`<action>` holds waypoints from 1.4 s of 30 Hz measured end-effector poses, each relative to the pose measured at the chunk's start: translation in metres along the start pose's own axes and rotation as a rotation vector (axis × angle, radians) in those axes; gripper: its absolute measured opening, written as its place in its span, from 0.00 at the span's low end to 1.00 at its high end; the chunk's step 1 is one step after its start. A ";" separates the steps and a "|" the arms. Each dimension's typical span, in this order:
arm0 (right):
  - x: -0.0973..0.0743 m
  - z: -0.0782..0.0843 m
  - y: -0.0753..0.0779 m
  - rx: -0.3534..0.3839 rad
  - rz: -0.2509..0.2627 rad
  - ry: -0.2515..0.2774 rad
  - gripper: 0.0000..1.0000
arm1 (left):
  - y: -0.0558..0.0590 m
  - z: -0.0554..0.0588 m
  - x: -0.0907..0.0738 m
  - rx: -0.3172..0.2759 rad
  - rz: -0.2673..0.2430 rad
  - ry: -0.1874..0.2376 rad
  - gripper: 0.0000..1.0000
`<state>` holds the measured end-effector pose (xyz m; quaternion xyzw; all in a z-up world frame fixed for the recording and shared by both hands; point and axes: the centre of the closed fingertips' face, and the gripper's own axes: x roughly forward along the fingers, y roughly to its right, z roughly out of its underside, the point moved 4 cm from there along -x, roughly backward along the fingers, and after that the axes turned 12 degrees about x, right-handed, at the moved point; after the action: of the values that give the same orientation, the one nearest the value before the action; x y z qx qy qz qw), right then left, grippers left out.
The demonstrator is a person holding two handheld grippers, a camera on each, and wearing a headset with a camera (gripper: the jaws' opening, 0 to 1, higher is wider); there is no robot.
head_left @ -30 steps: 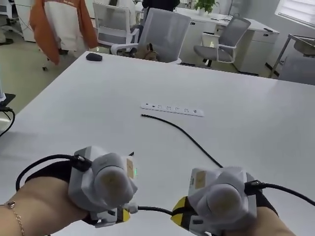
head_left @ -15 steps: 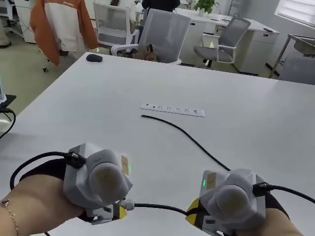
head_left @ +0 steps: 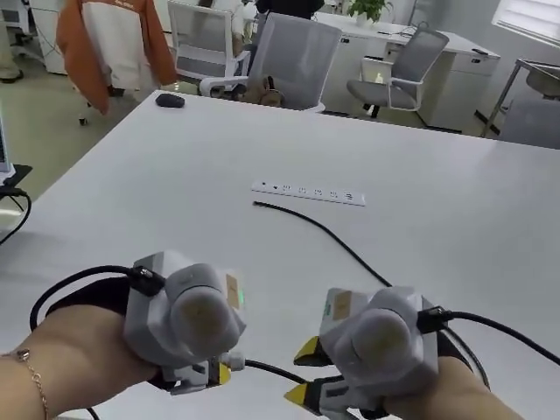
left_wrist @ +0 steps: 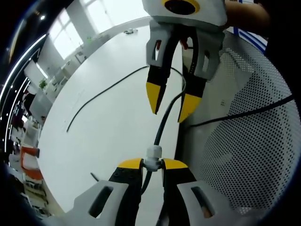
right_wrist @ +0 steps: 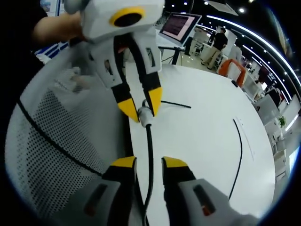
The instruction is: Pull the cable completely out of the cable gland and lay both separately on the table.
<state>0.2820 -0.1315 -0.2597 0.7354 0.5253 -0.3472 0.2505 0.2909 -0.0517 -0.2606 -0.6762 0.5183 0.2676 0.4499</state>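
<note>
My left gripper (head_left: 223,372) sits at the table's near edge, shut on the small white cable gland (left_wrist: 153,157), also seen at its tips from the right gripper view as the gland (right_wrist: 145,113). A thin black cable (head_left: 332,238) leaves the gland, runs right between the jaws of my right gripper (head_left: 302,373) and curves away across the white table (head_left: 175,192). The right gripper's jaws stand open around the cable (right_wrist: 149,150), a short way from the gland. In the left gripper view the right gripper (left_wrist: 171,101) hangs open over the cable (left_wrist: 164,120).
A white power strip (head_left: 308,193) lies mid-table beyond the cable's far end. A dark mouse (head_left: 170,101) sits at the far left edge. Office chairs (head_left: 293,57) and an orange jacket (head_left: 109,39) stand behind the table. A mesh chair seat (left_wrist: 240,141) is beside the near edge.
The right gripper pulled right along the cable, then came back left toward the gland with its jaws now apart. The left gripper has kept its hold and barely moved.
</note>
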 end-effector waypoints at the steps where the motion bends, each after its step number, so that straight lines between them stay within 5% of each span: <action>1: 0.002 -0.004 -0.002 -0.006 -0.006 0.003 0.20 | 0.000 -0.001 0.000 0.003 0.000 0.001 0.17; 8: 0.012 -0.003 -0.003 -0.070 0.006 -0.047 0.03 | 0.002 -0.005 0.000 0.016 0.005 0.004 0.17; 20: 0.008 0.001 0.001 -0.039 0.003 -0.032 0.02 | 0.004 -0.009 0.000 0.004 0.007 0.031 0.17; 42: -0.009 0.031 0.025 -0.004 0.072 -0.094 0.02 | -0.004 0.005 -0.007 -0.017 -0.017 0.006 0.17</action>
<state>0.2962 -0.1680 -0.2724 0.7362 0.4870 -0.3710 0.2886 0.2924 -0.0432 -0.2556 -0.6852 0.5116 0.2660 0.4451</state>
